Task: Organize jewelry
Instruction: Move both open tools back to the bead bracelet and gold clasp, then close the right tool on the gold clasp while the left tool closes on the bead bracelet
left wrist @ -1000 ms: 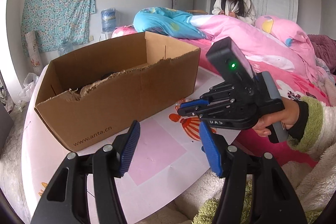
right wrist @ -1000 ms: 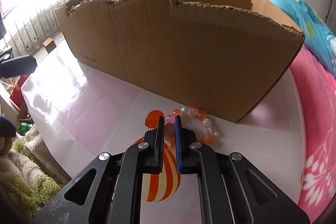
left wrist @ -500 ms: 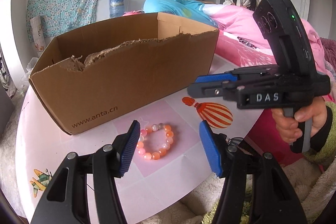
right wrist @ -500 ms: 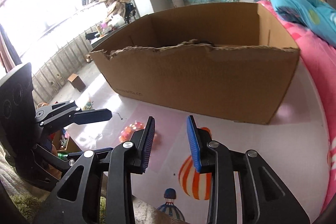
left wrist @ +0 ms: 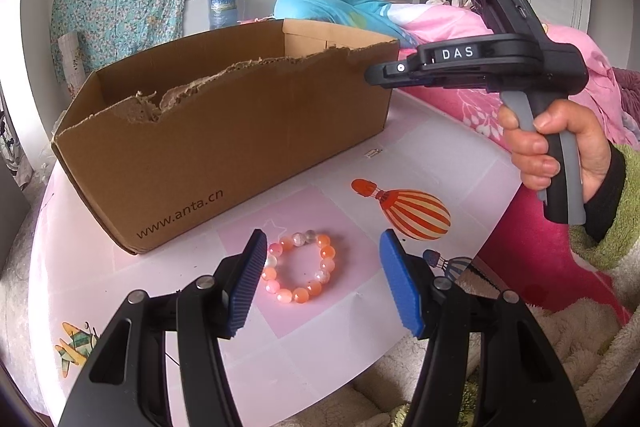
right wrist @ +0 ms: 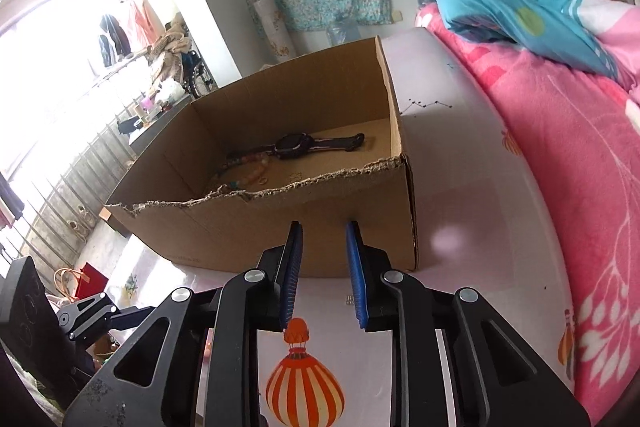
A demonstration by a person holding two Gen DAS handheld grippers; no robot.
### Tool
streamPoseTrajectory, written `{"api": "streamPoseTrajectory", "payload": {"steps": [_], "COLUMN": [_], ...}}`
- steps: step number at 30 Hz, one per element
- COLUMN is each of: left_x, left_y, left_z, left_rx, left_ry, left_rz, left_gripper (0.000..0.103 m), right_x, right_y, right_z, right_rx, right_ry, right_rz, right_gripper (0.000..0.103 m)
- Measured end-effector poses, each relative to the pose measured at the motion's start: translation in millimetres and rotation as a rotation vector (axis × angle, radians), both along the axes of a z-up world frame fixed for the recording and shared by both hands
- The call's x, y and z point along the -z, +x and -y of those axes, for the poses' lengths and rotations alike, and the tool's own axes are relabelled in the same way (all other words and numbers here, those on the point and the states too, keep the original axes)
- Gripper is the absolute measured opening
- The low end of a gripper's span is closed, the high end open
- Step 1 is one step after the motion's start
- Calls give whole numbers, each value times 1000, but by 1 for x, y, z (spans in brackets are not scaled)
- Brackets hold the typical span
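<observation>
Bracelet (left wrist: 299, 269) of orange, pink and clear beads lies flat on the pink-and-white table (left wrist: 168, 279), just in front of the torn cardboard box (left wrist: 224, 131) and between the spread fingers of the left gripper (left wrist: 322, 283), which hovers above it, released and empty. The right gripper (right wrist: 323, 273) is raised higher, near the box's right end, its jaws parted with nothing between them; from there the box floor shows a dark wristwatch (right wrist: 296, 145) and other beaded pieces (right wrist: 248, 167) already inside.

The step in hand looks like picking the bracelet up with the left tool for the box. To do it well, I would lower the fingers until the tips nearly touch the table, straddle one side of the ring rather than the whole loop, and close on two or three beads. Round beads may roll out of a pinch, so close slowly, then lift well clear of the ragged front edge before releasing.
</observation>
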State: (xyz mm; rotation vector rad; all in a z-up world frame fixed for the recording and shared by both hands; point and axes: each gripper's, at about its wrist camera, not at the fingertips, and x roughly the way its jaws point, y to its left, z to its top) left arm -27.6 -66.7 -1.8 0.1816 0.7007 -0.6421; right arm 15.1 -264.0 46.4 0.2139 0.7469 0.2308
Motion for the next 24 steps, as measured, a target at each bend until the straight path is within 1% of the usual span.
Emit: {"api": "streamPoseTrajectory", "payload": {"steps": [3, 5, 8, 9, 11, 13, 16, 20, 24], "left_x": [3, 4, 5, 6, 7, 9, 10, 13, 13], "left_y": [1, -1, -1, -1, 1, 1, -1, 0, -2], "left_z": [-1, -1, -2, -2, -2, -1, 0, 3, 8], "left_rx": [-4, -2, -4, -7, -11, -13, -11, -16, -10], "left_ry": [-1, 4, 10, 12, 12, 15, 27, 40, 52], "left_rz": [-13, -12, -13, -17, -28, -33, -25, -24, -18], "left_gripper": [57, 57, 57, 57, 57, 57, 57, 57, 57], "right_x": [2, 5, 15, 20, 30, 39, 52, 56, 57], "right_y": [3, 3, 2, 1, 0, 0, 4, 7, 5], "right_z": [1, 2, 4, 3, -3, -9, -17, -25, -34], "right_rx": [-4, 10, 13, 15, 11, -1, -9, -23, -55], "right_ry": [-10, -21, -5, -23, -79, -127, -208, -272, -336], "right_rz": [0, -15, -52, -66, -96, -125, -145, -125, -115], "right_gripper": [21, 21, 27, 31, 33, 33, 33, 33, 23]}}
